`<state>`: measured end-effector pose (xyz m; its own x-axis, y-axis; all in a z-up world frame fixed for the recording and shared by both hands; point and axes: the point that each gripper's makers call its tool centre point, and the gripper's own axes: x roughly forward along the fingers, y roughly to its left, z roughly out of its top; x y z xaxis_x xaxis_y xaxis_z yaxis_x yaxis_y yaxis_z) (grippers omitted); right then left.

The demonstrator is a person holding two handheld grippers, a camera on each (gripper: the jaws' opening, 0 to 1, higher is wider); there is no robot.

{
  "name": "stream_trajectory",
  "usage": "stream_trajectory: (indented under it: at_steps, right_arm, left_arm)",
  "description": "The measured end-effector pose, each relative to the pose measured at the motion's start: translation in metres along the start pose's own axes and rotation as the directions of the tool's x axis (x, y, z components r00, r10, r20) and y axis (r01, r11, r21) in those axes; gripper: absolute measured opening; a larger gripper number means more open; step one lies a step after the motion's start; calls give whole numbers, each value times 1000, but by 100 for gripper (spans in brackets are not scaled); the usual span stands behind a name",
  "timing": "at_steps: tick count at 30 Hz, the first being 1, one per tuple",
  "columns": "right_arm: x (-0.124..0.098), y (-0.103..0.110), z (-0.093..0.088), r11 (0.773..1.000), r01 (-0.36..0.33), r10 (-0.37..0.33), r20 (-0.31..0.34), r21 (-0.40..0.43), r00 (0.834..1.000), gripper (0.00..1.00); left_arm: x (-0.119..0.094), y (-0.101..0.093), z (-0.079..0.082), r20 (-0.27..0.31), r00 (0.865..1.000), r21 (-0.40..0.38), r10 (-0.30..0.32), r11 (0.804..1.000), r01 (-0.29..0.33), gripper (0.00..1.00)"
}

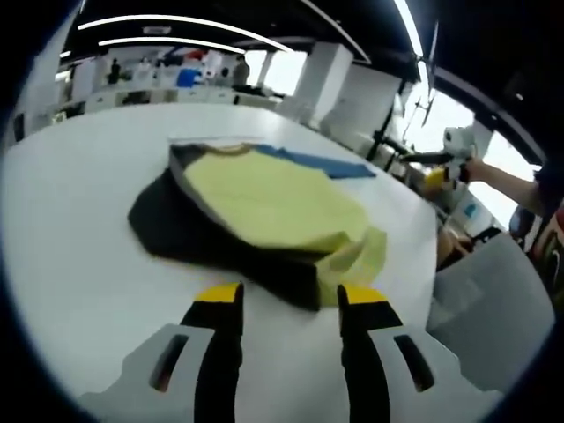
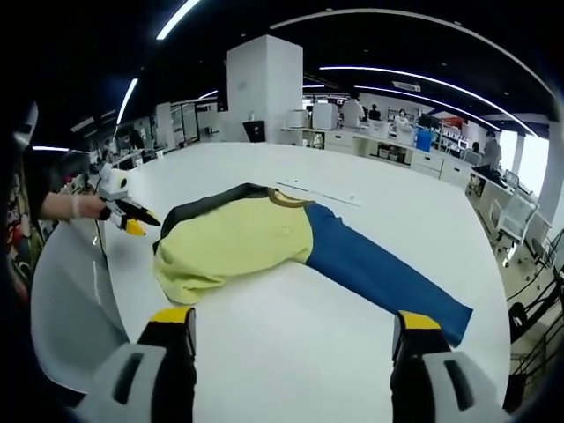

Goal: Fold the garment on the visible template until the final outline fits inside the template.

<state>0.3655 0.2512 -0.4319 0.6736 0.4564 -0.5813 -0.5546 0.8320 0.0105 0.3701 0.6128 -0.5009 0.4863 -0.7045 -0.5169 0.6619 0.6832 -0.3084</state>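
A garment lies flat on the white table (image 1: 79, 229), with a yellow body (image 1: 273, 203), a black side (image 1: 176, 225) and a blue sleeve (image 1: 326, 165). My left gripper (image 1: 291, 300) stands open just short of the garment's near black-and-yellow edge, nothing between its jaws. In the right gripper view the yellow body (image 2: 238, 242) lies left of centre, the blue sleeve (image 2: 379, 269) stretches out to the right, and black cloth (image 2: 207, 207) edges the far left side. My right gripper (image 2: 295, 322) is wide open above bare table, apart from the garment.
A hand holds the left gripper (image 2: 128, 216) at the table's left edge. The right gripper (image 1: 445, 163) shows beyond the table's far right edge. A thin pale strip (image 2: 317, 192) lies past the collar. Desks and people stand in the background.
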Motion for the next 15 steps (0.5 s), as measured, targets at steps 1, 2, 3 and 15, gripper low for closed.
stream_trajectory:
  at_steps: [1,2,3,15]
  right_arm:
    - [0,0,0,1000,0,0,-1,-3,1000,92]
    - [0,0,0,1000,0,0,-5,-8,1000,92]
    - [0,0,-1,1000,-1,1,-11,-14,1000,92]
    - [-9,2,-2,1000,6,-6,5,-4,1000,92]
  left_arm:
    - [3,-1,-2,-8,1000,-6,-2,1000,1,39]
    - [4,-2,-3,-16,1000,-9,-1,1000,1,38]
    - [6,-6,-6,-29,1000,-4,-9,1000,9,37]
    - [19,-6,-19,-77,996,12,37,999,-36,32]
